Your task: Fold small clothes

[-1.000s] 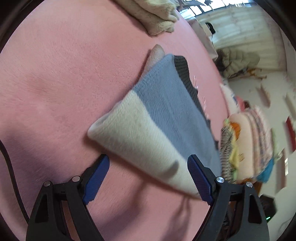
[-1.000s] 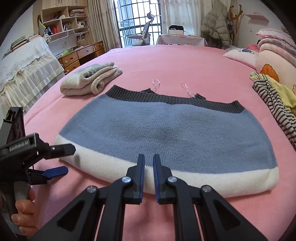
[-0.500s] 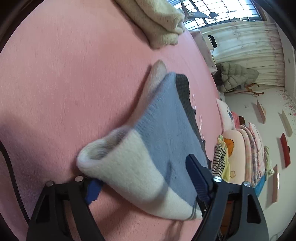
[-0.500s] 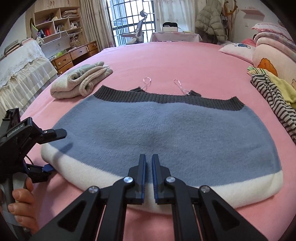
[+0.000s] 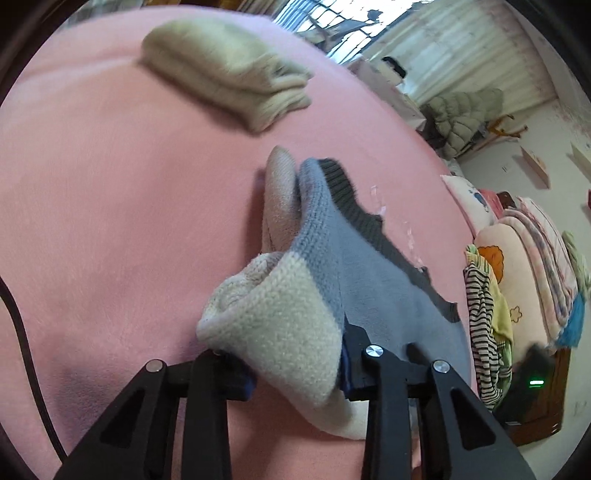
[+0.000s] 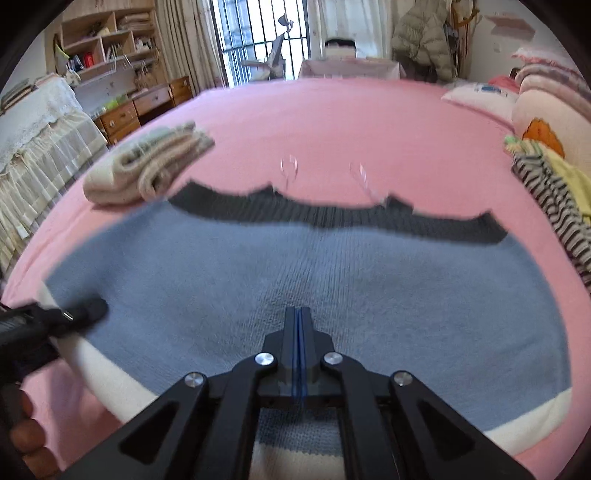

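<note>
The soft, floppy knit skirt [image 6: 295, 266] lies on the pink bed [image 6: 332, 122]; left gripper [image 5: 295, 373] fingers are closing on its white hem corner, right gripper [image 6: 298, 328] fingers fully closed, empty

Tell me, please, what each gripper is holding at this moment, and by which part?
The left gripper is closing on the knit skirt at its white hem corner. The right gripper is shut and holds nothing.

A home bedroom: a wide bed under a pink blanket [image 6: 369, 122], pillows [image 6: 476, 94] and stacked quilts [image 6: 546, 122] at its side, a wooden bookshelf [image 6: 103, 48] over drawers [image 6: 147, 107], curtains, a puffer coat [image 6: 421, 40] hanging by the barred window [image 6: 258, 33]
</note>
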`<action>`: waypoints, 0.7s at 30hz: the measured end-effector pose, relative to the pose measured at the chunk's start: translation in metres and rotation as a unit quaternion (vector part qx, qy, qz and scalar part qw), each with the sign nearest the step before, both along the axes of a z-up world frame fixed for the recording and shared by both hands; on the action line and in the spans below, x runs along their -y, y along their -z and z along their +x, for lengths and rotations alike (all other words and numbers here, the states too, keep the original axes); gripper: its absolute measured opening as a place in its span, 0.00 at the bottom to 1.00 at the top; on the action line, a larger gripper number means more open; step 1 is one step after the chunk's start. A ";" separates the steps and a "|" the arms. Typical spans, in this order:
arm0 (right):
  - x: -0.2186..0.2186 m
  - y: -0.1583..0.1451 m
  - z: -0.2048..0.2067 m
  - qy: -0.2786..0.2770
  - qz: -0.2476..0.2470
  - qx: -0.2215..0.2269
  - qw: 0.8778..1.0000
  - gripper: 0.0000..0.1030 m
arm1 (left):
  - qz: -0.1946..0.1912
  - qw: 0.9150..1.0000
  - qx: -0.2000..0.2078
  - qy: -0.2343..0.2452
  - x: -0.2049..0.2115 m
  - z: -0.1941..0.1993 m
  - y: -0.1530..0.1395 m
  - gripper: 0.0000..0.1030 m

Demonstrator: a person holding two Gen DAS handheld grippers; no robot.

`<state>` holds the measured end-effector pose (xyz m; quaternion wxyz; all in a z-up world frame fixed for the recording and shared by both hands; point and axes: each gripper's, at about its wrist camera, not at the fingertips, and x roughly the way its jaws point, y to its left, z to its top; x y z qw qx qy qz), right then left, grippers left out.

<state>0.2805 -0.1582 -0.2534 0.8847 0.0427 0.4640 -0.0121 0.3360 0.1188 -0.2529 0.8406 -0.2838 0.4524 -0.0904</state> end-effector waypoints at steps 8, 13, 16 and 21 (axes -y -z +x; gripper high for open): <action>0.008 0.011 0.001 0.000 0.031 -0.006 0.999 0.00 | 0.015 0.998 0.057 0.033 0.022 -0.012 -0.043 0.28; 0.019 0.013 0.000 0.005 0.075 -0.005 0.997 0.00 | 0.029 0.994 0.088 0.055 0.050 -0.018 -0.067 0.28; 0.024 0.013 -0.001 0.010 0.097 -0.004 0.995 0.00 | 0.033 0.992 0.100 0.070 0.070 -0.021 -0.078 0.28; 0.039 0.016 -0.003 0.020 0.161 -0.005 0.987 0.00 | 0.039 0.989 0.105 0.094 0.106 -0.021 -0.089 0.28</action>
